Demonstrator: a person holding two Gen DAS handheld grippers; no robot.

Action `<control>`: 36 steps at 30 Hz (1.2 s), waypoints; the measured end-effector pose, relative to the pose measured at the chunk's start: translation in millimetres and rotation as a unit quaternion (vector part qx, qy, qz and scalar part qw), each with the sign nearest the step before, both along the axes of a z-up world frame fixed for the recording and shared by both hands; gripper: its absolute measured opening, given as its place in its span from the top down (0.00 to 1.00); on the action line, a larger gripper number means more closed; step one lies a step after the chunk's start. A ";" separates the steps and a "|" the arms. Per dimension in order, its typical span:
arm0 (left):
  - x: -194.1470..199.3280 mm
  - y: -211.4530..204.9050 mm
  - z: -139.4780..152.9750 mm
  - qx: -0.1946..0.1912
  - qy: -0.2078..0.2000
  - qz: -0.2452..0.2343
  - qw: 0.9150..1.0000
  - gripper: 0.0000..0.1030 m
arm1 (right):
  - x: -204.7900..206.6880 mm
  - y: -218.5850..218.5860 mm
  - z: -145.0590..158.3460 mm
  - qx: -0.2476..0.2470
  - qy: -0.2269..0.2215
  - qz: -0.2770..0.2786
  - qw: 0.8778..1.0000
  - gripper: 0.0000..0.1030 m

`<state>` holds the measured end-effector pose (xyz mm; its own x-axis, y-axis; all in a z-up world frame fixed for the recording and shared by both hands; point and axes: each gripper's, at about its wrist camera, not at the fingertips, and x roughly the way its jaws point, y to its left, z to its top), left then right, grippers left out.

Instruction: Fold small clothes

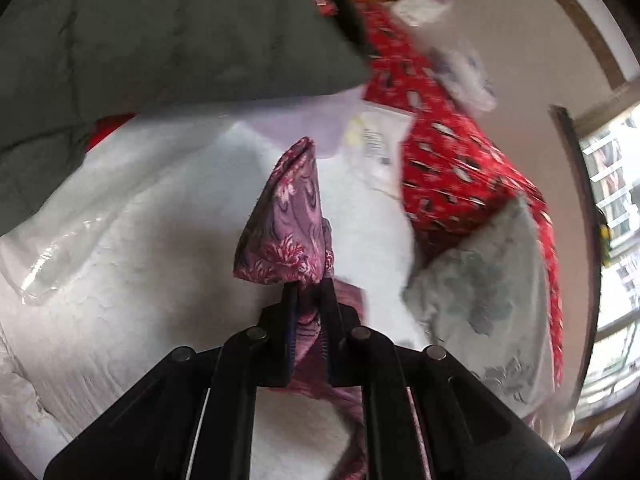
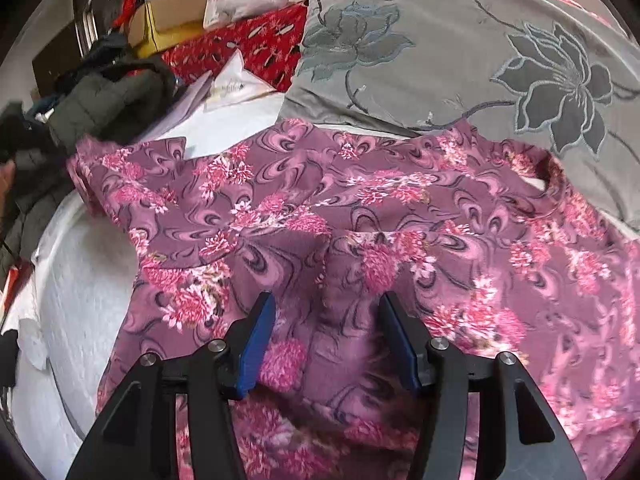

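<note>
The left claw [image 1: 308, 296] is clamped on a bunched edge of the purple floral garment [image 1: 286, 216], a peak of cloth standing up just ahead of its fingertips and more trailing back between the fingers. The right claw [image 2: 326, 312] stands apart, its blue pads [image 2: 260, 340] either side of a raised ridge of the same garment [image 2: 360, 208] without pressing it; the cloth lies spread ahead of and beneath that claw on the white bed cover [image 2: 80, 280].

Judging by this, the fold is at its start: one edge is lifted, the body still lies mostly flat. The next move likely calls for the right claw to pin or pinch its ridge while the left carries its edge across, keeping the cloth from dragging.

Beyond the right claw sits a grey pillow with embroidered flowers [image 2: 460, 52]; farther left, a dark green padded jacket [image 2: 108, 100]. Ahead of the left claw lie a red patterned fabric [image 1: 448, 152] and a white plastic packet [image 1: 376, 140] with print too small to read.
</note>
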<state>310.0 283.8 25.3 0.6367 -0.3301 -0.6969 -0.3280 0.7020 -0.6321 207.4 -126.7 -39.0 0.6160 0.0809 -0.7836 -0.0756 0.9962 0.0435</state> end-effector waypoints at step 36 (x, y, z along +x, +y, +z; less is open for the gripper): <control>-77.8 -393.8 29.3 0.087 -0.005 -0.299 0.950 0.92 | -97.5 -196.5 -11.4 0.044 -0.042 -0.180 0.982 0.32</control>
